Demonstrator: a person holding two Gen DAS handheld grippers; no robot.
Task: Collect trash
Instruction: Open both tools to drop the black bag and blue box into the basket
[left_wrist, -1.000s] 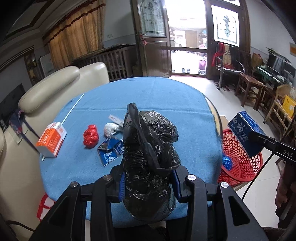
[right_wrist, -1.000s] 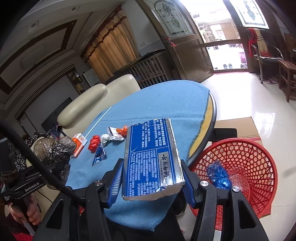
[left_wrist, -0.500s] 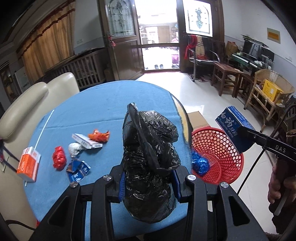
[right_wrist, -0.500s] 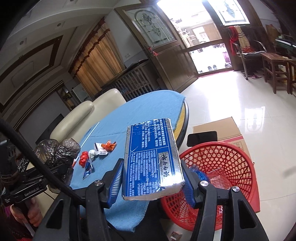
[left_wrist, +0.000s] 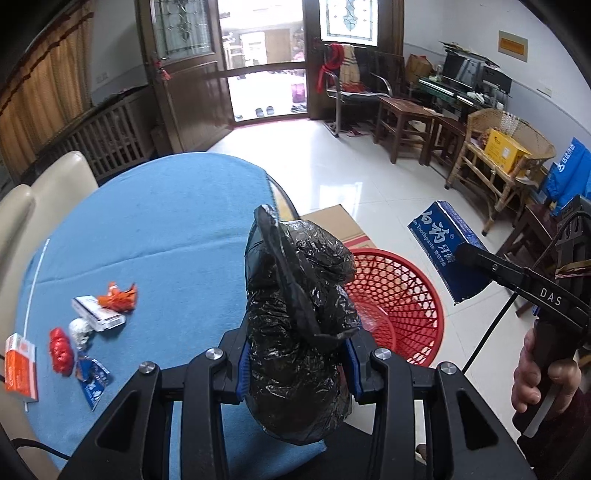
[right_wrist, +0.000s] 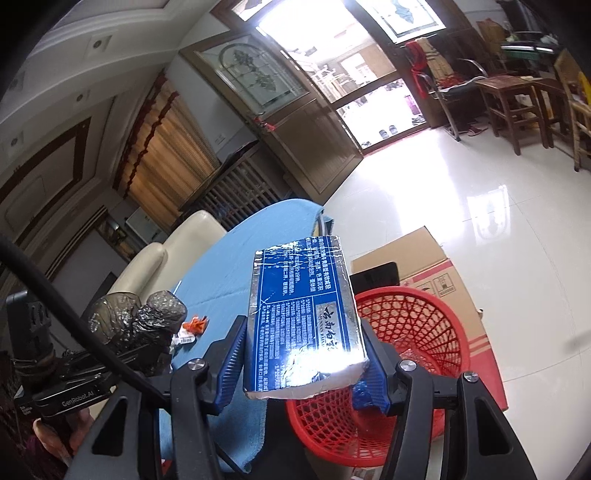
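1. Trash is being carried in both grippers beside the round table (left_wrist: 177, 229), which is wearing a blue cloth.
2. The left gripper (left_wrist: 297, 363) is squeezing a crumpled black plastic bag (left_wrist: 295, 317) between its blue pads, and the bag is bulging above and below the fingers.
3. The right gripper (right_wrist: 304, 363) is clamping a blue toothpaste box (right_wrist: 303, 314) with silver edges by its two long sides, and the box is sticking out forward past the fingertips.
4. In the left wrist view, that same box (left_wrist: 448, 254) is hanging in the air to the right of the red mesh basket (left_wrist: 402, 299), with a hand (left_wrist: 543, 373) wrapping the gripper's handle.
5. The basket is standing on the floor just beside the table's edge, against a cardboard carton (right_wrist: 436, 266), and something blue is lying inside it, mostly hidden.
6. In the right wrist view, the box is hovering above the basket's near left rim (right_wrist: 417, 295).
7. More litter is sitting on the cloth, well apart from the basket: an orange wrapper (left_wrist: 118, 297) touching a small white box (left_wrist: 96, 314), a white crumpled ball (left_wrist: 81, 330), a red crumpled wrapper (left_wrist: 61, 350), a blue packet (left_wrist: 92, 380) and an orange carton (left_wrist: 20, 365) at the table's left edge.
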